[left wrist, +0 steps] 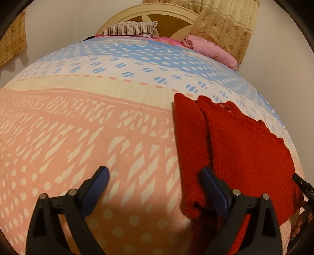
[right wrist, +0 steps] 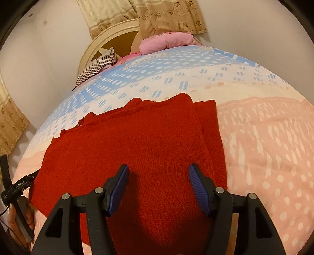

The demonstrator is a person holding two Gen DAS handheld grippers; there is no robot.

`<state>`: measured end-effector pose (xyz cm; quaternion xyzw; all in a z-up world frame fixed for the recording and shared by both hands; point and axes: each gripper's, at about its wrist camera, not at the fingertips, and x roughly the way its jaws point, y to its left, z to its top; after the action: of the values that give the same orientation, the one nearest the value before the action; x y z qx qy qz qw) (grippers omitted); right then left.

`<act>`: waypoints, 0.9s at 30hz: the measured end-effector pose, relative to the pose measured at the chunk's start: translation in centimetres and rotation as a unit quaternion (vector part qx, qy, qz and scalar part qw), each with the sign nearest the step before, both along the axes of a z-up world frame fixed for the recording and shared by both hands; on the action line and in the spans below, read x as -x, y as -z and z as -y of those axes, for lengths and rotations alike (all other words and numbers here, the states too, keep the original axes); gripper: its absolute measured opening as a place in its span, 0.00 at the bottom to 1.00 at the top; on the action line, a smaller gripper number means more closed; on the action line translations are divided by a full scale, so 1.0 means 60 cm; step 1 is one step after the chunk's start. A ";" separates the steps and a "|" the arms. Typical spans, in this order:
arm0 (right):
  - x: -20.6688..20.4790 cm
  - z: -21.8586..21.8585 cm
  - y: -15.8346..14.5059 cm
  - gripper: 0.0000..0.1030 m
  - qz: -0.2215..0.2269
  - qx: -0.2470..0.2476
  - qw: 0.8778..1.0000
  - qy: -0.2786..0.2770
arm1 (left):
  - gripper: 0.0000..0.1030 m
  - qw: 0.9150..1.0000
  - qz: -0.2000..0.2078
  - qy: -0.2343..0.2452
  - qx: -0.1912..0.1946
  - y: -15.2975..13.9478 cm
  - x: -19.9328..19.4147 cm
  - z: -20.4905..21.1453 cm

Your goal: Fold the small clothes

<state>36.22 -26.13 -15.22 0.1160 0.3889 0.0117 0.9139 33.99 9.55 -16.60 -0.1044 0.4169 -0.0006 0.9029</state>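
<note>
A red knitted sweater (left wrist: 241, 149) lies flat on the patterned bedspread (left wrist: 78, 127), with one side folded in as a long strip. In the left wrist view it fills the right half. My left gripper (left wrist: 155, 173) is open beside it, and only bedspread shows between its fingers. Its right finger (left wrist: 212, 186) hangs over the edge of the folded strip. In the right wrist view the sweater (right wrist: 141, 141) spreads across the middle, the strip along its right side. My right gripper (right wrist: 159, 170) is open just above the sweater's near part, with nothing clamped.
A striped pillow (left wrist: 131, 29) and a pink pillow (left wrist: 214, 49) lie by the cream headboard (left wrist: 166, 15), with gold curtains behind. A hand holding a black device (right wrist: 17, 194) shows at the sweater's lower left corner. Bedspread (right wrist: 265, 147) stretches to the right.
</note>
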 end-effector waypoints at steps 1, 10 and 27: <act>0.004 -0.005 -0.005 0.62 0.004 0.013 1.000 0.004 | 0.94 1.000 -0.001 0.000 -0.002 0.000 0.000 0.001; 0.059 -0.170 -0.016 0.62 0.018 0.088 0.988 -0.126 | 0.94 1.000 0.005 0.010 -0.009 -0.006 0.004 0.005; 0.125 -0.412 0.007 0.62 0.058 0.205 0.933 -0.290 | 0.94 0.996 0.013 0.085 0.025 -0.048 -0.031 0.014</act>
<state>28.72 -1.42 -15.64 -0.1927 0.3457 0.2033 0.8955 35.85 8.72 -13.71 -0.0910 0.4128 -0.0890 0.9019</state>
